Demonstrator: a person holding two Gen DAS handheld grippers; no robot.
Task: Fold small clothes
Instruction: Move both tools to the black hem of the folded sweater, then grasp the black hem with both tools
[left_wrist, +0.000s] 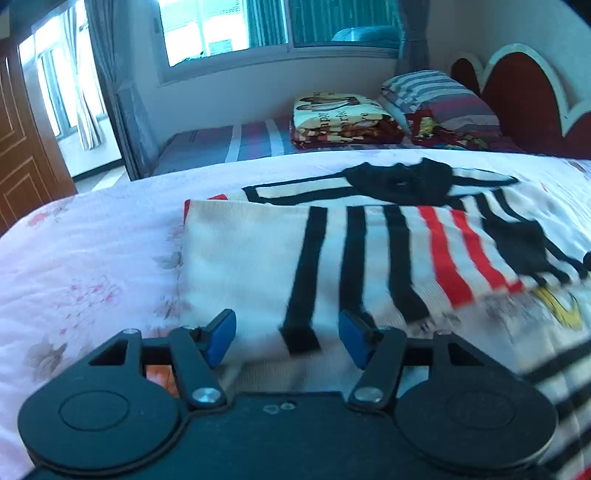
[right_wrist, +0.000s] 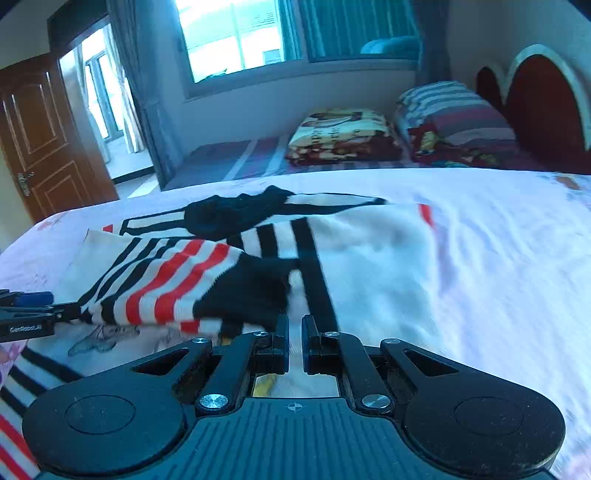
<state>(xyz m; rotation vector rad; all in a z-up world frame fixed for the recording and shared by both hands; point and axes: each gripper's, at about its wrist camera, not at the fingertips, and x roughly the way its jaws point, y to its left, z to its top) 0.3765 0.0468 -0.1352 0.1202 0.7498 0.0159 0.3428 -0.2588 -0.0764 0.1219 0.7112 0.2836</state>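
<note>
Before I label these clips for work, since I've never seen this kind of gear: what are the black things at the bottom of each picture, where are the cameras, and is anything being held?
The black things are hand-held two-finger grippers, one in each of a person's hands. Each carries a camera looking forward along its fingers, so one picture is the left gripper's view and the other the right's.

Both look over a bed with a pink floral bedsheet. On it lies a small striped sweater, white with black and red stripes, one sleeve folded across it.

The left gripper is open above the sweater, gripping nothing. The right gripper is shut; fabric shows behind its fingers, but whether it pinches any is unclear.
</note>
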